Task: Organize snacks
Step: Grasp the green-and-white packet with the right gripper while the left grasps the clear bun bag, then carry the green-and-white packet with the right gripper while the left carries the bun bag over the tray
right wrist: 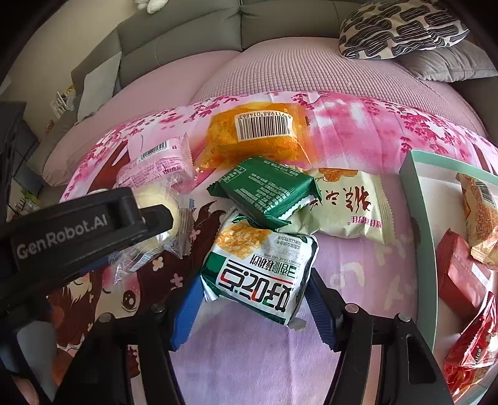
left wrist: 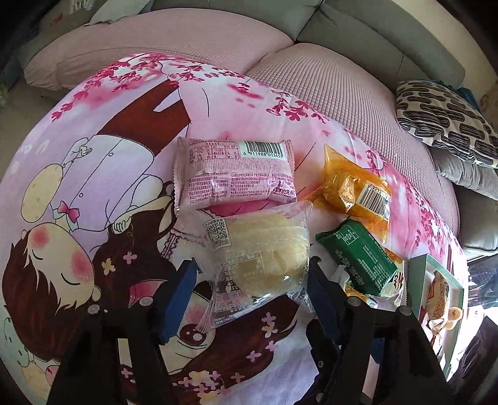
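Several snack packets lie on a pink cartoon cloth (left wrist: 93, 155). A clear-wrapped yellow bun (left wrist: 264, 249) sits between the blue pads of my left gripper (left wrist: 252, 264), which touch the wrapper's two sides. From the right wrist view, that left gripper (right wrist: 149, 224) covers the bun (right wrist: 155, 199). My right gripper (right wrist: 253, 277) is shut on a green-and-white packet (right wrist: 258, 268), one pad on each side. A dark green packet (right wrist: 264, 190) rests on that packet's far end and on a pale green packet (right wrist: 348, 205).
A pink packet (left wrist: 233, 171) and an orange packet (right wrist: 255, 134) lie farther back. A mint-rimmed tray (right wrist: 417, 199) at the right holds red packets (right wrist: 460, 274) and an orange one. Behind are pink sofa cushions and a patterned pillow (right wrist: 398, 28).
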{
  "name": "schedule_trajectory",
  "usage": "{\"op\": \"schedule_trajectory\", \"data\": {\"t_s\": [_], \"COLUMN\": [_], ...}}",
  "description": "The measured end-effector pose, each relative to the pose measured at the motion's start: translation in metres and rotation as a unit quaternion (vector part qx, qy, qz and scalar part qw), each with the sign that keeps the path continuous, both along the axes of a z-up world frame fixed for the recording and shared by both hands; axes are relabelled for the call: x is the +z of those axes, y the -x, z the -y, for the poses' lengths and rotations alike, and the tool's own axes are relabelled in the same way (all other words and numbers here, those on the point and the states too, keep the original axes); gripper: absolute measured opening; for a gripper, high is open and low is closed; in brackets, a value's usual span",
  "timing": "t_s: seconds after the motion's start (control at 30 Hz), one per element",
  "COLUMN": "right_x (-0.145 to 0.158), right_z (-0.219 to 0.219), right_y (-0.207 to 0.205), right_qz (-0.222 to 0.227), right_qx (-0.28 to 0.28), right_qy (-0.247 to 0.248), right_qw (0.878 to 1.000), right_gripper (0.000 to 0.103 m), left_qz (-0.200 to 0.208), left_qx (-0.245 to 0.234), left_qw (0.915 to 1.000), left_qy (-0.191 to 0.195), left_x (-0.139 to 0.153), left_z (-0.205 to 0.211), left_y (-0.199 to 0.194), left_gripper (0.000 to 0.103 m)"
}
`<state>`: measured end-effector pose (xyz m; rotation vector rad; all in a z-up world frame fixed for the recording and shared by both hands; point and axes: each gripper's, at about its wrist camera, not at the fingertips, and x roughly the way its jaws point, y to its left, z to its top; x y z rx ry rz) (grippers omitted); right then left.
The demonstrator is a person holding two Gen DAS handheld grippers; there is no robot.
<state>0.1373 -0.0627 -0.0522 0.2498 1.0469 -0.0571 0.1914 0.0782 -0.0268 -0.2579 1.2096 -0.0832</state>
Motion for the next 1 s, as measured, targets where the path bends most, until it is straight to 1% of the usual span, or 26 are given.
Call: {"op": "schedule_trajectory", "data": {"t_s": [0.2,0.5,0.83,1.0], "right_x": [0.005,0.019,0.046,0.057], "right_z": [0.004,0.011,0.023,0.033], "right_y": [0.011,0.036,0.066,0.076], "right_qz": [0.002,0.014,0.041,0.048], "right_qx": [-0.004,-0.01,-0.02,-0.026], "right_qy": [-0.006,-0.008,-0.004,-0.003], "right_qw": [1.0,1.0,0.999,0.999], "right_gripper": [0.064,0.063,0.063,0.063], "left_qz": [0.005,0.011,0.039,0.055], "left_qx": [-0.002,-0.003,-0.021,-0.03], "left_qw": [1.0,0.9999,0.999,0.9981], "left_qy": [-0.004,0.004,0.006,0.004], "left_x": [0.006,0.014,0.032,0.043], "left_z": [0.0,0.0,0.006,0.012], "left_y": [0.009,0.029,0.049,0.057], "left_gripper": [0.071,0.071,0.07,0.07]}}
